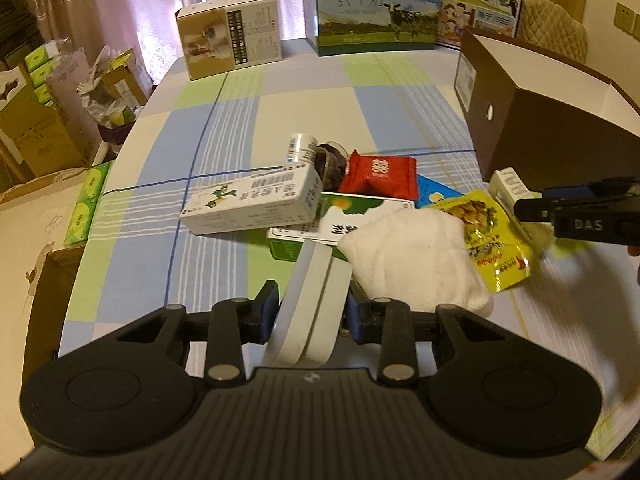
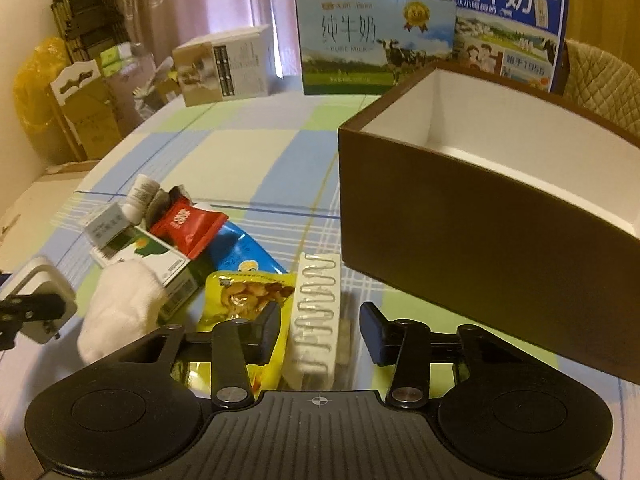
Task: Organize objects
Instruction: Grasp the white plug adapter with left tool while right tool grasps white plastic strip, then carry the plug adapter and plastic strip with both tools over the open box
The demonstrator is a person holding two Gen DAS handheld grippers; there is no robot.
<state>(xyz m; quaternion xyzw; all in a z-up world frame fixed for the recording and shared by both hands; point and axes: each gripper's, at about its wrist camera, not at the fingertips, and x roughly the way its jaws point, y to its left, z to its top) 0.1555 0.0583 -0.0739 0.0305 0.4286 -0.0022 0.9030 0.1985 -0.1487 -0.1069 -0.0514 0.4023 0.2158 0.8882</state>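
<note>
Checked tablecloth table (image 1: 224, 120), brown open box (image 2: 460, 216), milk cartons (image 2: 372, 36), pile of packets (image 2: 188, 232), white sock (image 2: 120, 300)

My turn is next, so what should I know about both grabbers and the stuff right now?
Left gripper: jaws shut on a white charger, held above the table.
Right gripper: jaws open, poised around the white ridged pack, not closed on it.
Brown box: open, no items visible inside, though its floor is mostly hidden.
Still in the pile on the checked tablecloth: white sock, yellow snack bag, red packet, blue packet, medicine boxes, small bottle.
Left: probably put everything into the box, charger first.
</note>
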